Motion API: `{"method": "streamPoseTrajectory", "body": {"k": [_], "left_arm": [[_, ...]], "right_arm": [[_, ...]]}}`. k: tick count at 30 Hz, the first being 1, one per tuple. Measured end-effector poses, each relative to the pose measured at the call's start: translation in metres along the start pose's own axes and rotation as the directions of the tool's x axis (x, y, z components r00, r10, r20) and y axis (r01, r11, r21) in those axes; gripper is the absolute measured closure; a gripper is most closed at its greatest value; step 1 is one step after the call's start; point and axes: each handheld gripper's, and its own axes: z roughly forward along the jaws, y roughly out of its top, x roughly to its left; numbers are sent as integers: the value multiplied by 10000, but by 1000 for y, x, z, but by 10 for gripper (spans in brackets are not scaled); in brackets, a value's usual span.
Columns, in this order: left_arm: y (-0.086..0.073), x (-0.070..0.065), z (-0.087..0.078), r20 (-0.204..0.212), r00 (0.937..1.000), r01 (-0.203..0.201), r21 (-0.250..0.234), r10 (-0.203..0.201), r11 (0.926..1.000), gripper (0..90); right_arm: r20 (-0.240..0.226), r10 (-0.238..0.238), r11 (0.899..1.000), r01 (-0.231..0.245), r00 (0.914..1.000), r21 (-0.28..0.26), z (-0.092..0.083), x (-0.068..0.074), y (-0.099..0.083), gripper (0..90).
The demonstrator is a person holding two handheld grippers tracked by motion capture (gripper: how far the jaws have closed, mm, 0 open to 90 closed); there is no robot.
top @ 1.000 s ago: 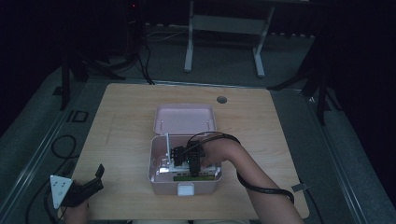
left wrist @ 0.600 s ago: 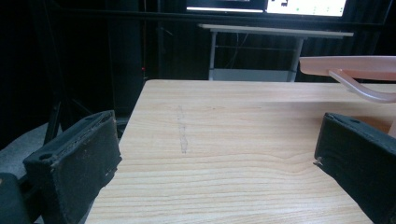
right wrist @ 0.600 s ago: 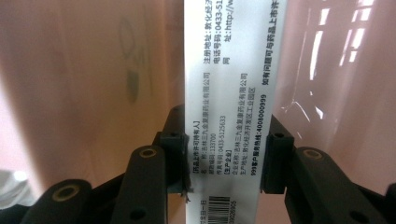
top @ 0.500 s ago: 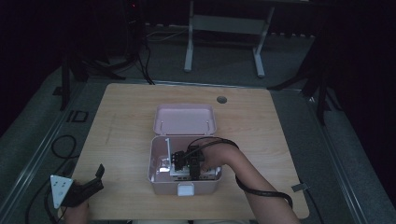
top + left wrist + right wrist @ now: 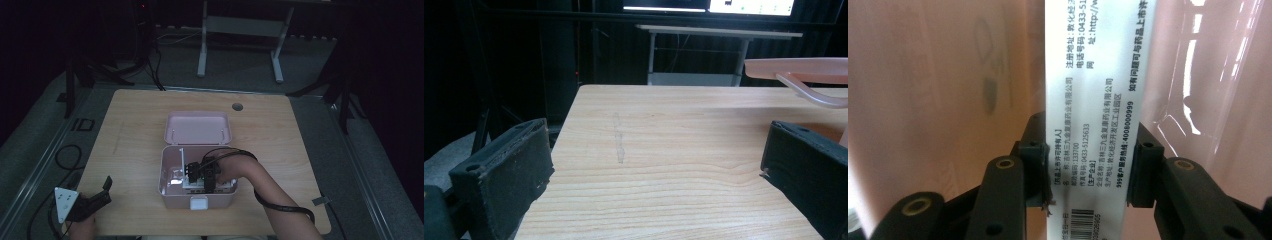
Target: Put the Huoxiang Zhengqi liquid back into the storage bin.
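Right tongs (image 5: 192,172) point down, jaws clamped on what's between them, forearm angled in from lower right. Left tongs (image 5: 100,192) level, jaws wide apart.

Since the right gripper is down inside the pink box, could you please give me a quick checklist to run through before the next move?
1. Right gripper closed on the white printed carton: ok, a jaw sits against each side of it.
2. Carton centred between the jaws: ok in the right gripper view.
3. Lid of the pink box out of the way: ok, it lies open behind the box.
4. Lift path free of other contents: cannot tell, the box interior is dim in the high view.
5. Left gripper clear of the box: ok, open near the table front left corner.
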Motion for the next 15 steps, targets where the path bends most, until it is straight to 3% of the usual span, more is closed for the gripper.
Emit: {"method": "streamPoseTrajectory", "body": {"k": [6,15], "left_arm": [[0,0,0,7,10000,-1,-8,1,10000,4],[0,0,0,24,10000,-27,28,27,10000,4]], "right_arm": [[-41,-128,9999,128,9999,9,-6,1,-1,567],[60,-115,9992,117,9999,-379,-30,3,-12,530]]}}
